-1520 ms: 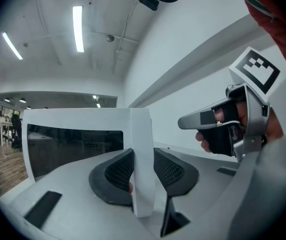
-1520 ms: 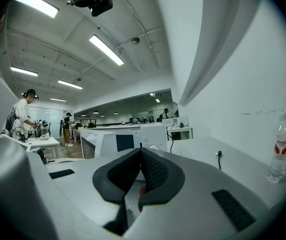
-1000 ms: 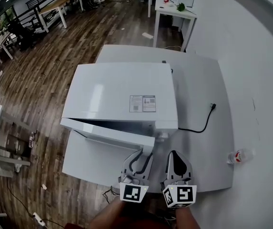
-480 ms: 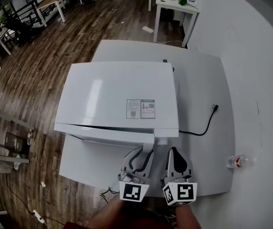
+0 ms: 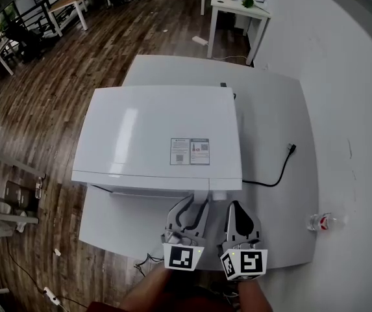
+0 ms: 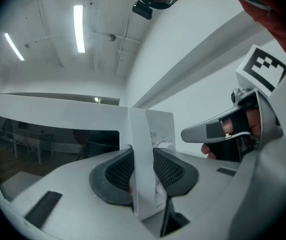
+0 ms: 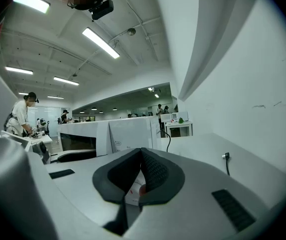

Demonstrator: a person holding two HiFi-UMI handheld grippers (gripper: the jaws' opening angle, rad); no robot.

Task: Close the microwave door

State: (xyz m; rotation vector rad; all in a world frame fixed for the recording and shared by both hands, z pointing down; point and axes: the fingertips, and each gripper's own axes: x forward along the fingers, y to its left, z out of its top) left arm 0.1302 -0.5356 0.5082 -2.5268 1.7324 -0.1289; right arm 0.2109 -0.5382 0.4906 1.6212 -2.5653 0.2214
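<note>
A white microwave (image 5: pixel 160 135) stands on the white table (image 5: pixel 270 109). Its door (image 5: pixel 140 188) lies almost flush against the front, showing only as a thin strip below the top. In the left gripper view the door's dark window (image 6: pixel 58 144) runs off to the left. My left gripper (image 5: pixel 189 214) is shut on the door's upright right edge (image 6: pixel 142 134), with the pads pressing on both sides. The control panel (image 6: pixel 161 131) sits just behind it. My right gripper (image 5: pixel 241 221) hovers beside the left one, before the microwave's right corner, shut and empty (image 7: pixel 141 160).
A black power cord with its plug (image 5: pixel 284 161) lies on the table to the right of the microwave. A small plastic bottle (image 5: pixel 321 222) lies near the table's right edge by the wall. Wooden floor and other tables (image 5: pixel 237 8) lie beyond.
The door, ajar a second ago, has swung in against the microwave front. Both grippers have moved a little toward the microwave, and the left one has kept its grip on the door.
</note>
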